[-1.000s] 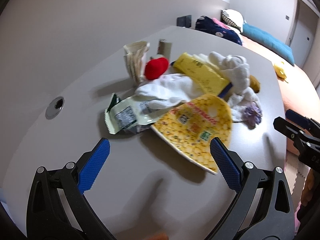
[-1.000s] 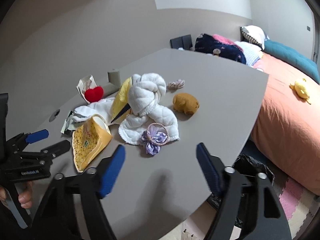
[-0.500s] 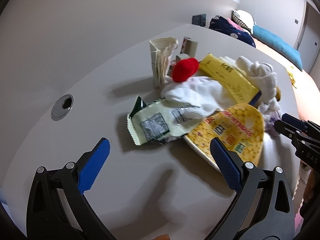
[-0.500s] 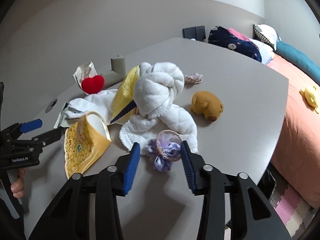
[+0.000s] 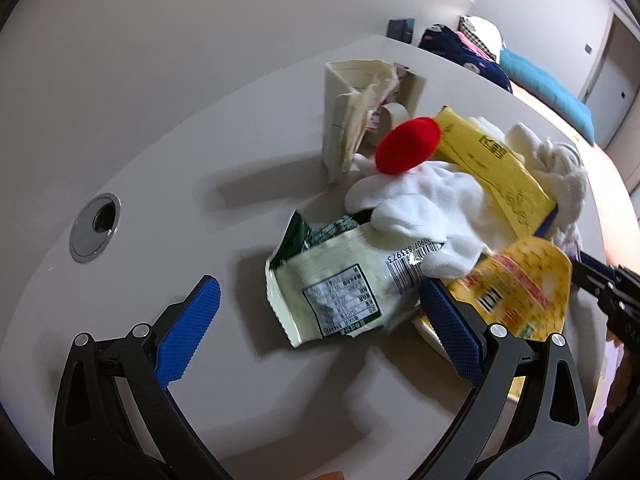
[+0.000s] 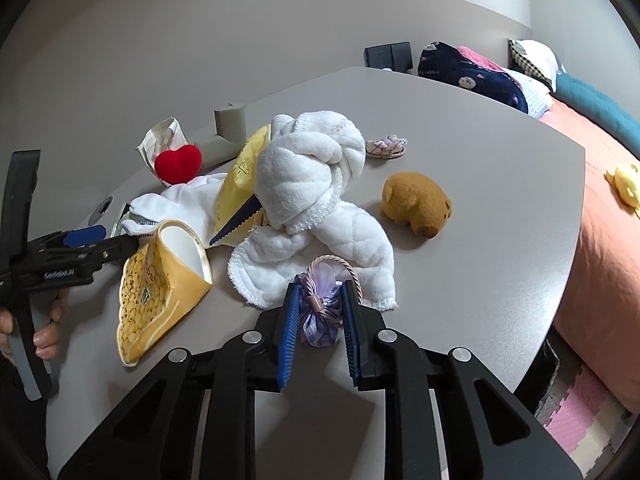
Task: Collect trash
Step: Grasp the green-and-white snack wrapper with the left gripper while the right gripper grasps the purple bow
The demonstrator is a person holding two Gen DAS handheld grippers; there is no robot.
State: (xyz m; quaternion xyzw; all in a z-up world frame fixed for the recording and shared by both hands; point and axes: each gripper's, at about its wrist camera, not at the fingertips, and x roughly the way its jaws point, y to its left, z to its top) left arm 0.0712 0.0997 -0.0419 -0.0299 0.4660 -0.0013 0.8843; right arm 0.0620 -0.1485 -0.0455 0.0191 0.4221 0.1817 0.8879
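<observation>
Closing on a purple sachet (image 6: 320, 312), the right tool (image 6: 319, 334); barcode "833973" on green wrapper (image 5: 340, 284).

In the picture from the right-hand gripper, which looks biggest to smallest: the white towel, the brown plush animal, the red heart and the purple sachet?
1. White towel, easily the largest.
2. Brown plush animal.
3. Red heart and purple sachet look about alike; the sachet sits nearer the camera and partly behind the fingers, so I won't rank them.
</observation>
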